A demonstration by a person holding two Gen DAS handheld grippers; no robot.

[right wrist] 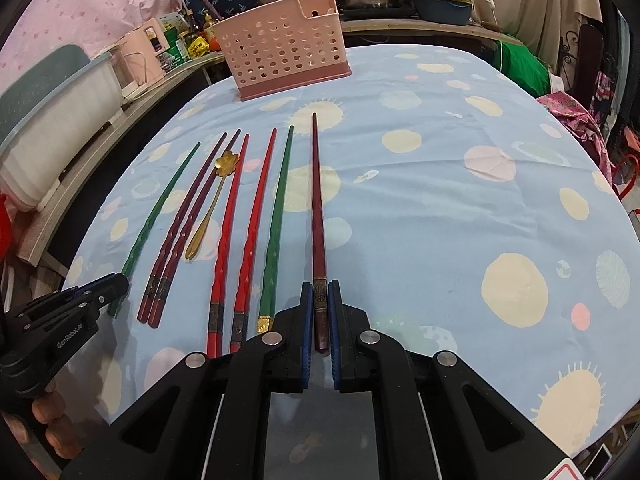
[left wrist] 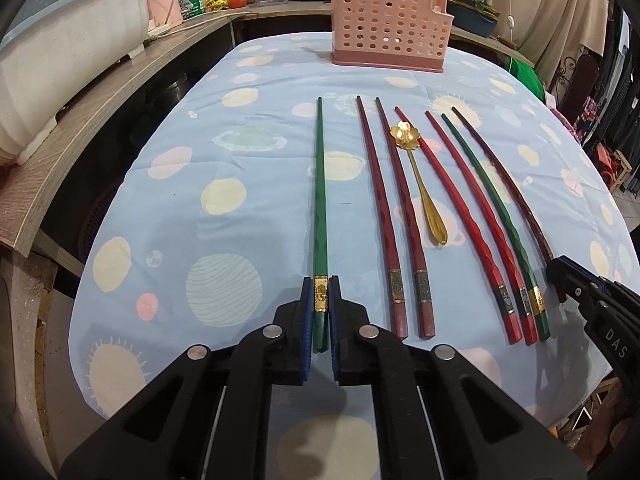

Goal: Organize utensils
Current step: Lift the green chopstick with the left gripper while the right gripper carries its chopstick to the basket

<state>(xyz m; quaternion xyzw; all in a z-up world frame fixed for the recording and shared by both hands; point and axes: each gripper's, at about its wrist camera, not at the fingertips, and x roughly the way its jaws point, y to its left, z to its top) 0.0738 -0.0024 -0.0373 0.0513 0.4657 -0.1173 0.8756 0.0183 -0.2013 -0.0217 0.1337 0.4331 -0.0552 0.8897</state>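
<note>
Several chopsticks lie side by side on the blue tablecloth (left wrist: 200, 208). My left gripper (left wrist: 321, 292) is shut on the gold band of the leftmost green chopstick (left wrist: 320, 184), which rests on the cloth. My right gripper (right wrist: 320, 292) is shut on the rightmost dark maroon chopstick (right wrist: 317, 208) near its thick end. Between them lie a maroon pair (left wrist: 380, 200), a gold flower-bowl spoon (left wrist: 420, 184), a red pair (left wrist: 472, 216) and a second green chopstick (left wrist: 492, 200). A pink perforated utensil basket (left wrist: 388, 28) stands upright at the table's far edge.
A wooden counter (left wrist: 80, 128) runs along the left with a white dish tub (left wrist: 60, 64), a pink kettle, bottles and a tomato. Pots and a rice cooker stand behind the basket. The right half of the cloth (right wrist: 460, 208) holds no objects.
</note>
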